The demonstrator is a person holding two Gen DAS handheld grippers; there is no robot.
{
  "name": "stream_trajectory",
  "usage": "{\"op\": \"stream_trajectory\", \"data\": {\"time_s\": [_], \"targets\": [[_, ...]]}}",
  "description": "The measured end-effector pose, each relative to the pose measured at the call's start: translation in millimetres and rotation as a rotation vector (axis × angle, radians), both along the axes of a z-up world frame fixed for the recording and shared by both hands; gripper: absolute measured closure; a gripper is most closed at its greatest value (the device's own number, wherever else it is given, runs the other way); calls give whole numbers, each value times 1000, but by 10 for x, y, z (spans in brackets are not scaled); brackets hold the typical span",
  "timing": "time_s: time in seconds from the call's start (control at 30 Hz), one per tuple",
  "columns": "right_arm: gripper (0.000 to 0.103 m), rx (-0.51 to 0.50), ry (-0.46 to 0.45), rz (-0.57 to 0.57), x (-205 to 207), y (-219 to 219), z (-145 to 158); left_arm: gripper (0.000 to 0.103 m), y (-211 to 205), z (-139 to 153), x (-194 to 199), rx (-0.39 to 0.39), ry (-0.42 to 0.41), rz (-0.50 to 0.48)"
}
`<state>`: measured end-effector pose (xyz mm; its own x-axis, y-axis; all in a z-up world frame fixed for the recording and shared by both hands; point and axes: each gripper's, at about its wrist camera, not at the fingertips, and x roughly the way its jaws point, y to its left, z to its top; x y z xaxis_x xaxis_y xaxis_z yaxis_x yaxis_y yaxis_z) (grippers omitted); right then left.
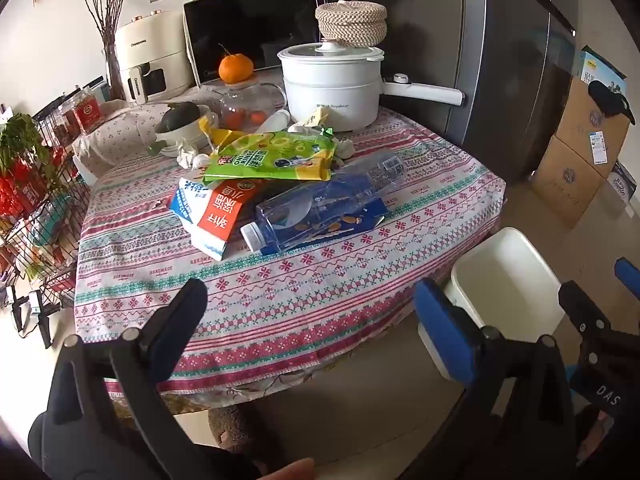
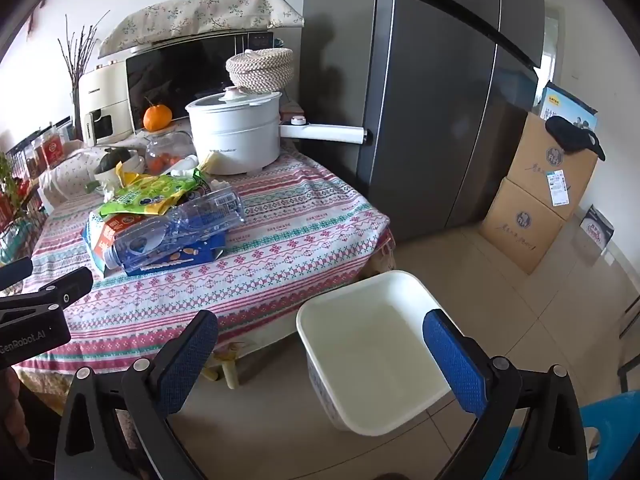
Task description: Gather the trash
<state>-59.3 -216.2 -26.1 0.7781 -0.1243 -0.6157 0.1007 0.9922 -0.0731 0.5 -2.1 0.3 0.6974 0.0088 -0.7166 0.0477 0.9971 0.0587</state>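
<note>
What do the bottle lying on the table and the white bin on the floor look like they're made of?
The bottle looks like thin clear plastic with a blue tint: you see the packaging beneath through it. The bin seems to be smooth, opaque white plastic with a soft sheen, though enamel can't be ruled out.

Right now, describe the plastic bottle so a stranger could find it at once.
On the patterned tablecloth, in front of the white electric pot, sits a pile of wrappers. The clear plastic bottle lies on its side across the pile, the only see-through item, with a white cap.
</note>
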Motion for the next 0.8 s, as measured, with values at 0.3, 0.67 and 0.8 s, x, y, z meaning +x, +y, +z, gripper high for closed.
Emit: {"op": "stream_trajectory", "data": {"time_s": [0.3, 0.67, 0.8], "targets": [[0, 0, 25, -15, -10, 11, -27, 1, -11, -87, -52, 30, 6, -10], [0, 23, 36, -16, -21, -45, -32, 1, -34, -151, -65, 34, 28, -18], [0, 25, 37, -15, -20, -47, -45, 1, -62, -152, -41, 35, 36, -19]]}}
